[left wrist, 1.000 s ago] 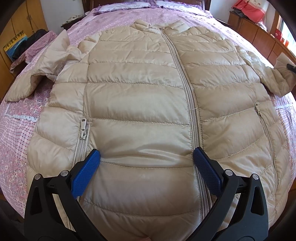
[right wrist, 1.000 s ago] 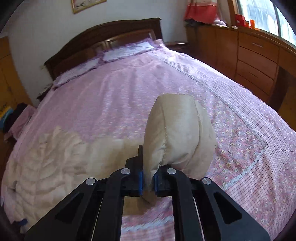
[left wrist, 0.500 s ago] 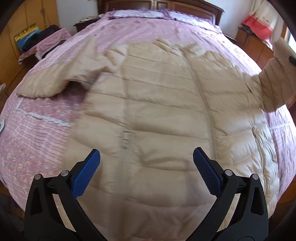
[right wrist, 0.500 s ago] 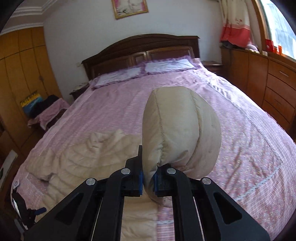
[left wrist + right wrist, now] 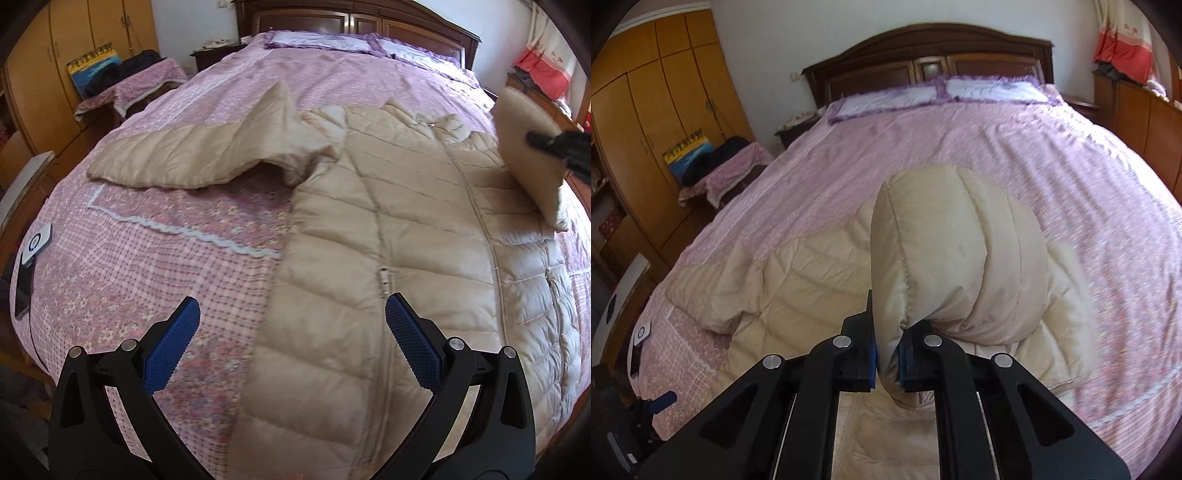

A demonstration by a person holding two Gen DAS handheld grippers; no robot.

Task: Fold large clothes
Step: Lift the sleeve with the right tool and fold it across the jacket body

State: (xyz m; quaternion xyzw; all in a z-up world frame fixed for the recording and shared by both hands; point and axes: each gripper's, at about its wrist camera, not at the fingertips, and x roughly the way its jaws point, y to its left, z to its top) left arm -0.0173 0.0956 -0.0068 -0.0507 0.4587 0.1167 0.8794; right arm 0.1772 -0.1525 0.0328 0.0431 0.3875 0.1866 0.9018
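Right gripper first — we see its blue pads pressed together on the cuff end of the jacket's sleeve, which bulges up puffy just beyond the fingertips and fills the middle of the right wrist view. In the left wrist view we catch the same sleeve lifted off the bed at the far right, with the black tip of the right gripper against it.

Left gripper — we read it as spread wide, blue pads well apart, nothing between them. It hangs over the near edge of the bed: left finger above bare bedspread, right finger above the jacket's lower front near a pocket zipper pull.

Beige quilted down jacket lies front-up, zipped, on the pink patterned bedspread, collar toward the headboard, hem toward us. Its body sits ahead and right of the left gripper, and below and left of the right gripper in that gripper's own view. The other sleeve lies stretched out flat to the left, cuff away from the body, well apart from both grippers.

Further out we note two pillows by the headboard, a wooden wardrobe on the left, a small white device at the left bed edge.
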